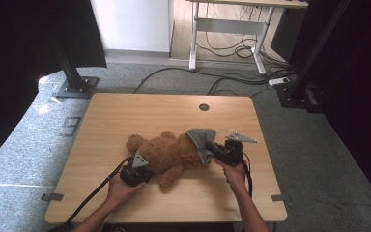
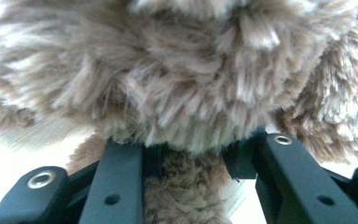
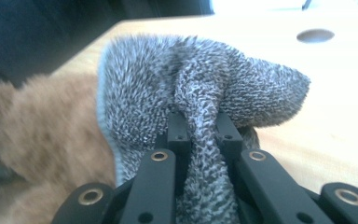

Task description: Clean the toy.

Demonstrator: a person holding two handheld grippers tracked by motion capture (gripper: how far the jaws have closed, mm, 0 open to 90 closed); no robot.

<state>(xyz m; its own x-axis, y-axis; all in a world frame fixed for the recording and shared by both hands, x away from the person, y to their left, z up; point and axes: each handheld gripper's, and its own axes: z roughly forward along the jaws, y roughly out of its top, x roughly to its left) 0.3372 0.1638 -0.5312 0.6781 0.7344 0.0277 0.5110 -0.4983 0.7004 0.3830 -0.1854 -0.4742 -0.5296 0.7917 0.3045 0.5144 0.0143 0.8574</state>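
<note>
We pinch the fluffy brown teddy bear [image 1: 166, 153], lying mid-table on the light wooden table [image 1: 125, 111], with our left gripper [image 2: 193, 154]; our right gripper [image 3: 200, 128] clamps the grey knitted cloth [image 3: 191, 84] draped on it

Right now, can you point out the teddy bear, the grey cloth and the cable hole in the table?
teddy bear [image 1: 166, 152]: high view, middle of its brown body.
grey cloth [image 3: 168, 79]: right gripper view, bunched upper fold.
cable hole [image 1: 204, 107]: high view, centre of the opening.

tongs [image 3: 200, 135]: black jaws, brass-ringed screw holes | grey three-cornered plates | black cables
</note>
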